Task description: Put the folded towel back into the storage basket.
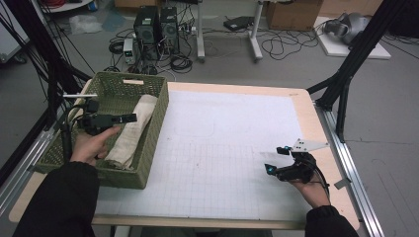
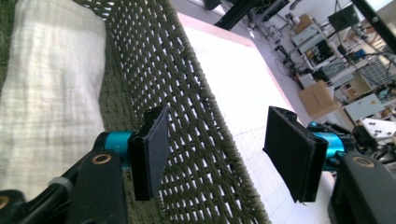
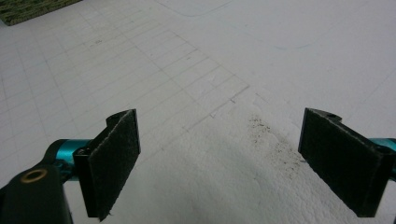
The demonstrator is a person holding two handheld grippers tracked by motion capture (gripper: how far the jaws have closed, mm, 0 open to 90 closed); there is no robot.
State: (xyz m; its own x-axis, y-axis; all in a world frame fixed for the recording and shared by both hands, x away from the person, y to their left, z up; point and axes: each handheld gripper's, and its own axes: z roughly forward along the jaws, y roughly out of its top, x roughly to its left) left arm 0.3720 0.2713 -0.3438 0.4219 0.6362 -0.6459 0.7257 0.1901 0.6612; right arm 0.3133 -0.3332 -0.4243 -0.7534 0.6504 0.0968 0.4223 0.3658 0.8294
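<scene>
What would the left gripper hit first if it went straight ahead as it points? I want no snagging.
Probably the green woven basket's wall: the left gripper has open jaws straddling it, the folded cloth beside.

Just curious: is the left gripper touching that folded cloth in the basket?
Apart: in the left gripper view the left gripper stands open, the cloth off beside it.

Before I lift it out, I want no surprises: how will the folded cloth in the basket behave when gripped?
The cloth looks soft and thin-woven, so it would probably sag and unfold if lifted by one edge. It seems light for its bulk. Its coarse weave in the left gripper view should give the pads decent hold, not slip. It lies along the basket wall, so it may drag there.
</scene>
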